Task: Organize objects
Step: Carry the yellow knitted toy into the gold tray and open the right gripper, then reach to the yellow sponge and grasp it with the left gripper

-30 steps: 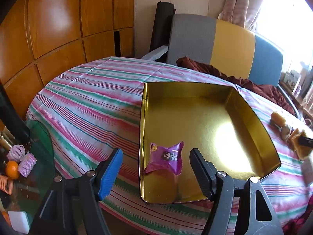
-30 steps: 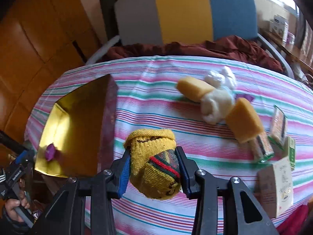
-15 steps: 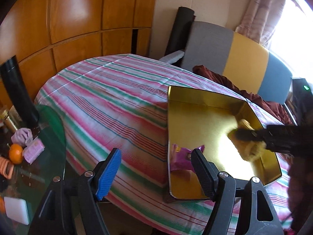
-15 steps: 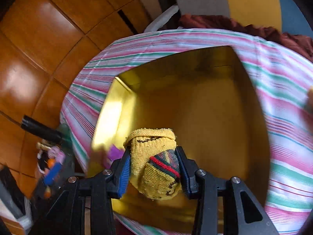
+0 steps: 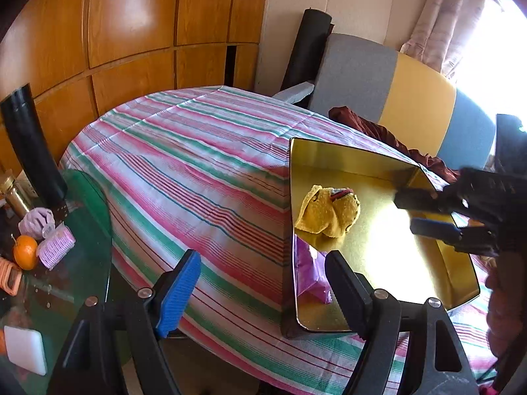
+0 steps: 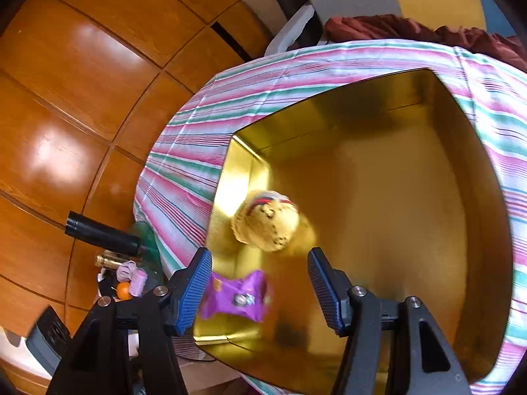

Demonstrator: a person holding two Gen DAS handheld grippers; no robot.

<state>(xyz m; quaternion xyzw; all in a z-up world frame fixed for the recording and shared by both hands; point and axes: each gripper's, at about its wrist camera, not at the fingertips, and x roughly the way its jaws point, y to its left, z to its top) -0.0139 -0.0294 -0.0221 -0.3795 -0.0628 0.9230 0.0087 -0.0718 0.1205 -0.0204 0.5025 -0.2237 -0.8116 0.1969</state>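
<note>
**Sock released into the tin**

Left of the tin: striped table (image 5: 197,171), bare here. Beyond its left edge, a glass side table (image 5: 89,230) with an orange (image 5: 24,251) and small clutter. Not part of this step, by the look of it.

Left gripper (image 5: 260,283): jaws spread wide, holding nothing, hanging at the tin's near left corner, one finger over the cloth and the other in front of the tin. Half a second ago it was in much the same stance, so it has stayed idle.

Tin (image 5: 378,161): gold, open-topped, walls low. The sock (image 5: 329,214), a yellow rolled bundle with a red and dark band, now lies on the tin's floor against its left wall. A second ago it was clamped in the right gripper over the cloth outside the tin; half a second ago it was carried over the tin, still clamped. The purple packet (image 5: 311,276) sits nearer, also by the left wall, close to the sock (touching or not, cannot tell).

Right of the sock: right gripper (image 6: 260,289), jaws wide apart and empty, over the tin, with sock and packet below and ahead of it. The sock is blurred in its view, possibly still settling.

Judgement: one more item stowed. The right gripper is free to fetch another from outside the tin; plenty of floor remains to the sock's right.
</note>
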